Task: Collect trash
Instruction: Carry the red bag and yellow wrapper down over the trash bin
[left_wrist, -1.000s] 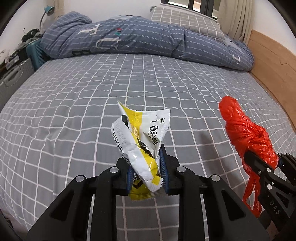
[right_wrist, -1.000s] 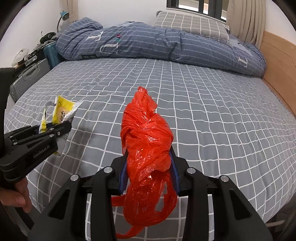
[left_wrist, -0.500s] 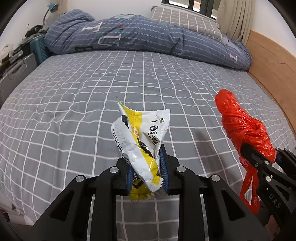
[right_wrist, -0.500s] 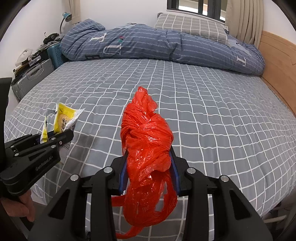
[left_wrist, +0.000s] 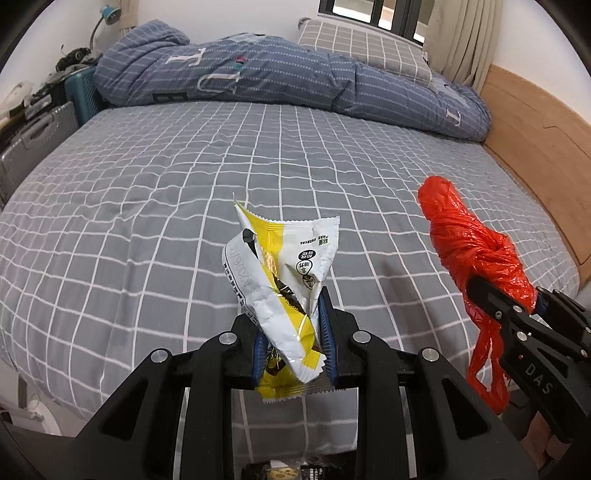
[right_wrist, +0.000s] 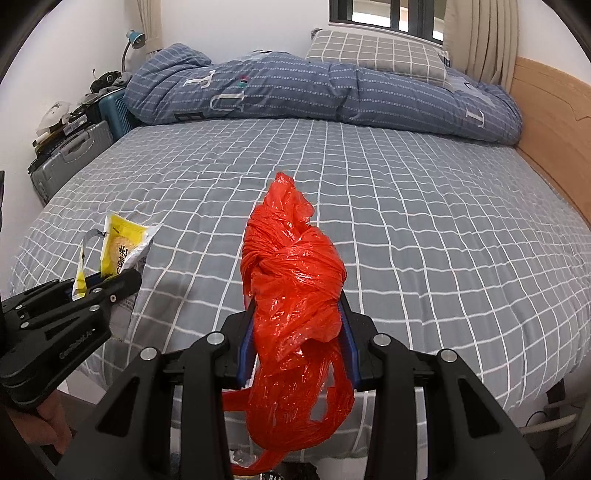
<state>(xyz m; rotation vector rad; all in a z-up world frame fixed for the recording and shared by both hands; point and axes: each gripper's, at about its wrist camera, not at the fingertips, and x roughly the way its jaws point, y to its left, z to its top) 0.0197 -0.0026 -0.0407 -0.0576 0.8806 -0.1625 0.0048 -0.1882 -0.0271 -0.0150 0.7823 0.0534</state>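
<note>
My left gripper is shut on a crumpled yellow and white snack wrapper, held above the near edge of the bed. The wrapper also shows in the right wrist view, with the left gripper at the left. My right gripper is shut on a knotted red plastic bag, whose loose handles hang below the jaws. The red bag also shows in the left wrist view, held by the right gripper at the right.
A bed with a grey checked sheet fills both views. A rolled blue duvet and a checked pillow lie at the far end. A wooden bed frame runs along the right. Suitcases stand at the left.
Both grippers have drawn back and risen from the bed, still holding their items. More of the bed's near edge and the floor shows now.
</note>
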